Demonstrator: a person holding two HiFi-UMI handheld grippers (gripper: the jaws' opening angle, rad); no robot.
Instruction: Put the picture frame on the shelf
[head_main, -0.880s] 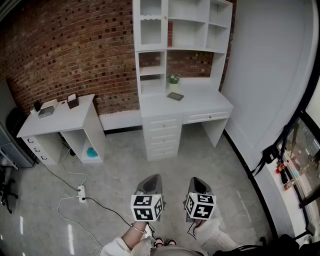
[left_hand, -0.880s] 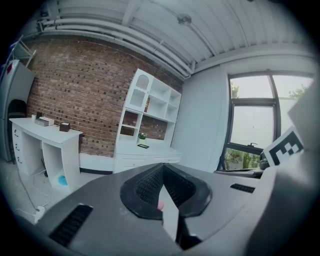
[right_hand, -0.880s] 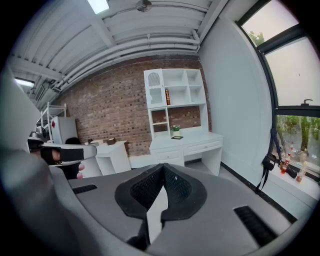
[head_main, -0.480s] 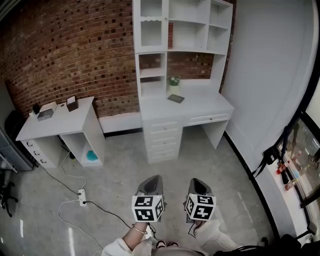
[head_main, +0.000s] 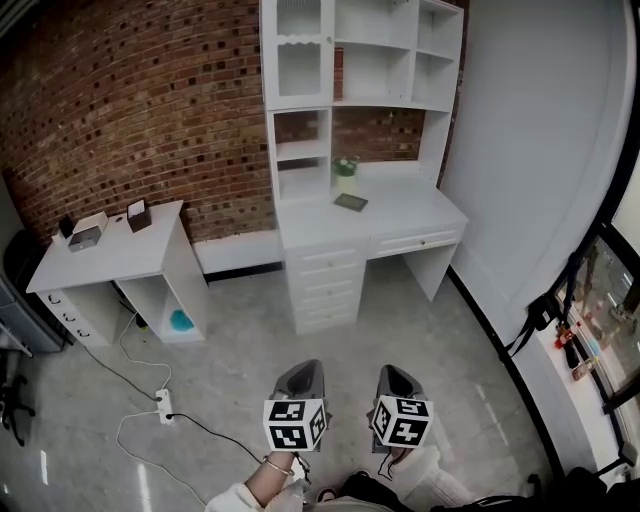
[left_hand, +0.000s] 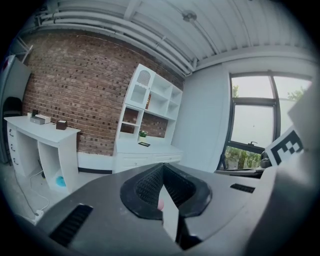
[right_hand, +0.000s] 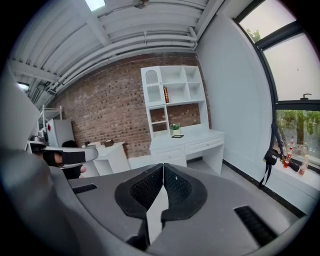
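**A:** Where's the picture frame right now?

**B:** The picture frame (head_main: 351, 202) lies flat on the white desk (head_main: 420, 212), toward the back of the desktop and just in front of the small potted plant (head_main: 345, 168). Nothing is touching it. The shelf unit (head_main: 385, 55) rises from the desk's rear edge, and most of its open compartments look bare.

**A:** And the two claws?

**B:** The left gripper (head_main: 301, 375) and right gripper (head_main: 396, 380) are side by side over the floor, well short of the desk. In each gripper's own view the ribbed pads are pressed flat together with nothing between them, so both are empty.

**A:** Has anything changed in the last second?

**B:** Only the viewpoint. The desk has drawn a little nearer, and the low side table (head_main: 110, 248) to the left of the desk has slid down and outward in the head view. The grippers also sit slightly lower in it. I read that as the person stepping toward the desk. The frame hasn't moved and the jaws have stayed together.

**A:** What does that mean for the task?

**B:** It's still the approach, with nothing grasped yet. A claw has to reach the desk and open. Because the frame lies flat, getting a jaw under its edge looks like the awkward part.
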